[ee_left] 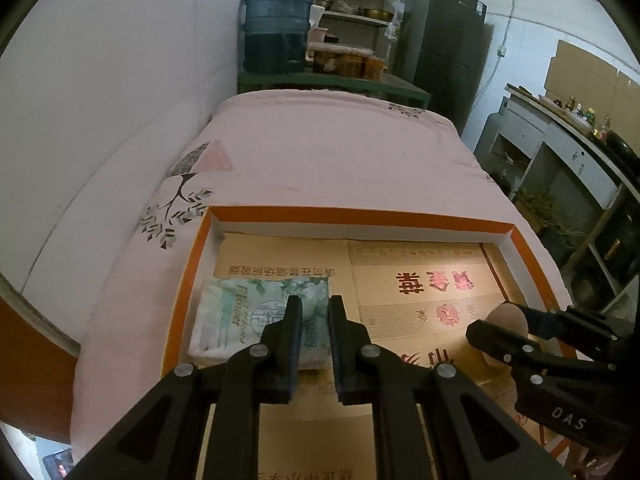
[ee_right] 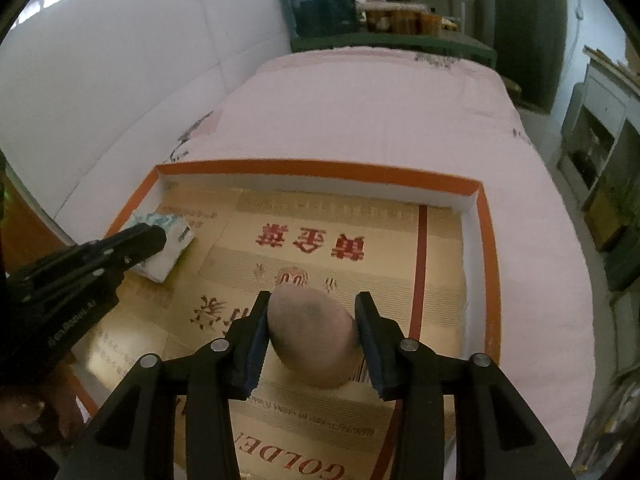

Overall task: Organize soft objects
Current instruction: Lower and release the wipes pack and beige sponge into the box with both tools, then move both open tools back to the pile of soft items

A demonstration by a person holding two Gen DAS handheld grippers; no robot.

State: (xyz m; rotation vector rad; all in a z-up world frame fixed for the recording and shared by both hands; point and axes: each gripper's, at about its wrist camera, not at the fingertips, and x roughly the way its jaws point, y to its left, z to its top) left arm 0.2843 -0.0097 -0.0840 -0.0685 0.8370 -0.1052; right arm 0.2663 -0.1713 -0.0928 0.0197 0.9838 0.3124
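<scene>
A green-and-white tissue pack (ee_left: pixel 240 312) lies flat in the near left corner of an orange-rimmed box (ee_left: pixel 360 216). My left gripper (ee_left: pixel 315 312) hovers over the pack's right edge, its jaws a narrow gap apart and not squeezing it. In the right wrist view the same gripper (ee_right: pixel 158 236) points at the tissue pack (ee_right: pixel 168 232). A pinkish-brown egg-shaped soft ball (ee_right: pixel 312 332) rests on the printed cardboard lining the box (ee_right: pixel 320 170). My right gripper (ee_right: pixel 314 298) straddles the ball, pads beside it without visibly pressing. From the left, this gripper (ee_left: pixel 494 322) and the ball (ee_left: pixel 510 316) sit at the right.
The box sits on a pink bedspread (ee_left: pixel 320 152) beside a white wall (ee_left: pixel 100 80). Beyond the bed stand a blue water jug (ee_left: pixel 276 28), shelves with jars and a dark fridge (ee_left: pixel 444 40). A counter (ee_left: pixel 568 140) runs along the right. A hand (ee_right: pixel 24 412) shows at lower left.
</scene>
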